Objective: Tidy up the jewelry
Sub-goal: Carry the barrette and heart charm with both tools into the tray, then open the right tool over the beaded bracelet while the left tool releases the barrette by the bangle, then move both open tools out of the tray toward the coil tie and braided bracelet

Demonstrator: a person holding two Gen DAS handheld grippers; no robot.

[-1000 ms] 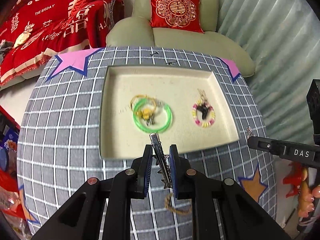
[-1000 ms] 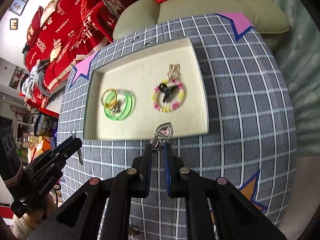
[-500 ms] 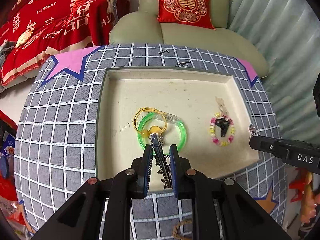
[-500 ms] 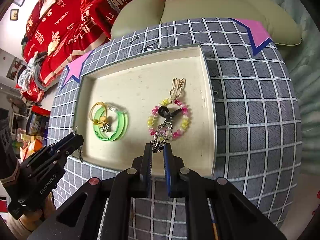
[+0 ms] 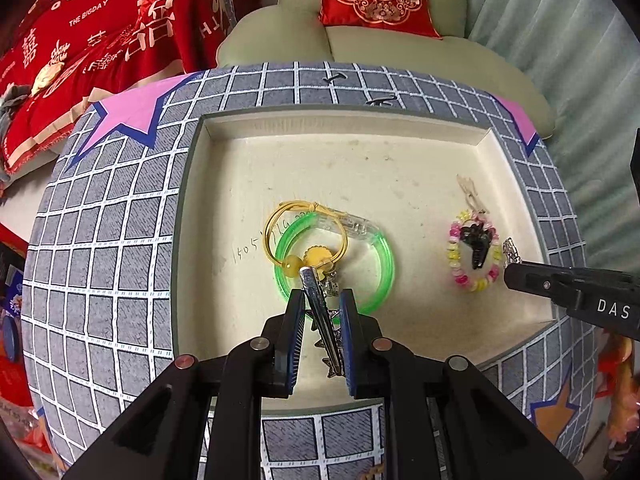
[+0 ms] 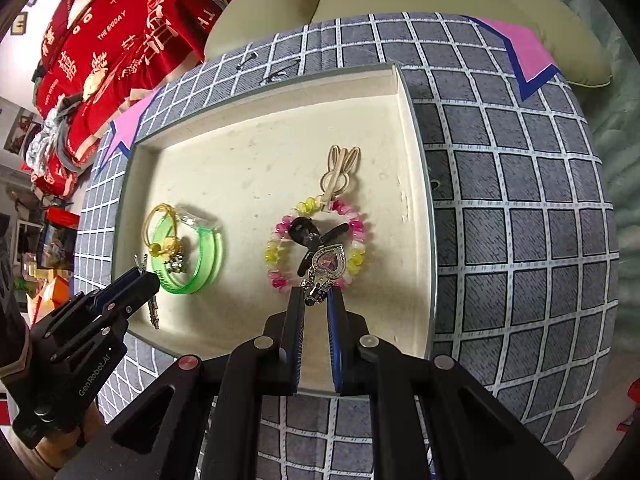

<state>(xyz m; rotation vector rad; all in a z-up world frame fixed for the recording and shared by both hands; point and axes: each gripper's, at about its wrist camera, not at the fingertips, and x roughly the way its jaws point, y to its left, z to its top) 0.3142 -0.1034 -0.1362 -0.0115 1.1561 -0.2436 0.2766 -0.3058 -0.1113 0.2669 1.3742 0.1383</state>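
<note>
The left gripper [image 5: 320,312] is closed on a silver hair clip [image 5: 322,316], held over the cream tray [image 5: 400,160] above the green bangle [image 5: 384,264] near the tray's front edge. The right gripper [image 6: 316,308] pinches a heart pendant [image 6: 329,262], which hangs over the beaded bracelet [image 6: 280,256] toward the tray's right side.

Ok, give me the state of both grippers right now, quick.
Left gripper: closed on a silver hair clip, over the green bangle in the tray.
Right gripper: closed on a heart pendant, over the beaded bracelet.
</note>
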